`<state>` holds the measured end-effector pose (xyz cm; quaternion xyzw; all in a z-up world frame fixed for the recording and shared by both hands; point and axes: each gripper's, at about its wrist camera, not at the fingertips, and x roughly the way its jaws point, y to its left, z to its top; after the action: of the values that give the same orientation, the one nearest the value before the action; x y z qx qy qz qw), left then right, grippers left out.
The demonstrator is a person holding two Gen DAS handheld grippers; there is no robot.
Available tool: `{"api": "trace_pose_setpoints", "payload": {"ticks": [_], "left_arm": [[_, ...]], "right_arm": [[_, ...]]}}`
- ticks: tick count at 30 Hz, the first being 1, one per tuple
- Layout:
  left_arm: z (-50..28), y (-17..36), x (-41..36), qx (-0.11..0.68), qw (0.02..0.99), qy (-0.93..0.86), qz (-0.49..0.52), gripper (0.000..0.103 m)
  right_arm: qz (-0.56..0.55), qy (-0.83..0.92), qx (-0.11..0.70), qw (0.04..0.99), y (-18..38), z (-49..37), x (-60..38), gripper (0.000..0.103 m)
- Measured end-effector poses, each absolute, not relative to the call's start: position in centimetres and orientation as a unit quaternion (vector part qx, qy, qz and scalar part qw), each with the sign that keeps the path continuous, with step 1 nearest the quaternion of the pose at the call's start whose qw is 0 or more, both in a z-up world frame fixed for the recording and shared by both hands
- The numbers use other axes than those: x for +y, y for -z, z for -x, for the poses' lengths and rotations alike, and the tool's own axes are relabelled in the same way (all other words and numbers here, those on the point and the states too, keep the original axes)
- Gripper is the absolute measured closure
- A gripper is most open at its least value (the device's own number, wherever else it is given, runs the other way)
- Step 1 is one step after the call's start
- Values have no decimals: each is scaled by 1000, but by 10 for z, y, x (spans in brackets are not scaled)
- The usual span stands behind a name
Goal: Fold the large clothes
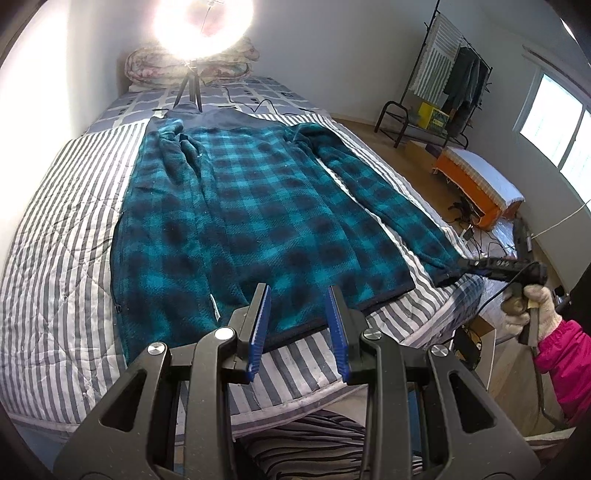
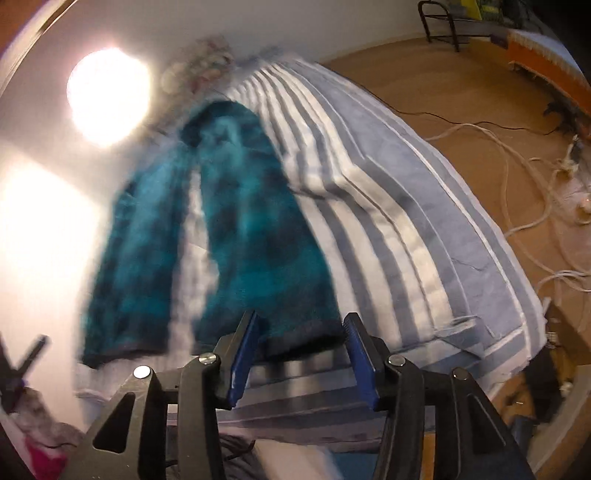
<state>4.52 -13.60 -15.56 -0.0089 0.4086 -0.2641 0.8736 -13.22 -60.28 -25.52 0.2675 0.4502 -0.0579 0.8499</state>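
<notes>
A teal and black plaid fleece jacket (image 1: pixel 236 206) lies spread flat on a striped bed (image 1: pixel 55 229), collar toward the far end. Its right sleeve (image 1: pixel 388 199) runs down toward the bed's right edge. My left gripper (image 1: pixel 299 291) is open and empty, just above the jacket's hem. My right gripper (image 2: pixel 299 321) is open, with the sleeve cuff (image 2: pixel 291 339) lying just beyond its fingertips; this view is blurred. In the left wrist view the right gripper (image 1: pixel 461 267) sits at the sleeve cuff, held by a gloved hand (image 1: pixel 532 306).
A bright ring light on a tripod (image 1: pixel 201 29) stands at the bed's head by folded quilts (image 1: pixel 155 62). To the right are wood floor, a clothes rack (image 1: pixel 454 70), an orange bench (image 1: pixel 476 181) and loose cables (image 2: pixel 535 177).
</notes>
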Motion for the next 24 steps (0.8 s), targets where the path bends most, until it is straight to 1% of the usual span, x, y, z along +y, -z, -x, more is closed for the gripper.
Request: {"api": "trace_pose_setpoints", "payload": {"ticks": [2,4,6,7,9,11,12,13,14,17,22,24], "left_arm": [[-46,156,-137,409,873,265,10,72],[-46,157,-138,411,872,265,11,72],[-45,157,-140,411,872,267,10,72],[-45,157,-140,412,871,268,9,72],[-46,158,-142,413,870,269,4,72],[-47,160,-143,415,870,267,4,72],[-49,160,-143,416,870,266,5,72],[-50,161,-142,416,870,265,6,72],[-50,161,-142,417,869,265,8,72],[-55,161,-142,417,869,264,11,72],[-67,161,-133,418,869,262,42,72],[-71,162,-129,419,868,259,57,72]], "right_arm": [[-287,67,434,851,252,135,-613,52],[-334,69,423,840,258,137,-629,52],[-374,67,408,830,267,138,-640,58],[-389,65,409,823,273,136,-643,63],[-393,50,420,816,280,129,-638,66],[-366,37,435,822,279,125,-622,68],[-347,40,441,827,276,122,-616,73],[-327,54,448,830,272,120,-609,86],[-313,68,449,834,266,118,-604,95],[-280,83,431,854,237,111,-588,98],[-166,61,401,899,181,87,-529,99],[-131,36,395,909,170,73,-501,99]]}}
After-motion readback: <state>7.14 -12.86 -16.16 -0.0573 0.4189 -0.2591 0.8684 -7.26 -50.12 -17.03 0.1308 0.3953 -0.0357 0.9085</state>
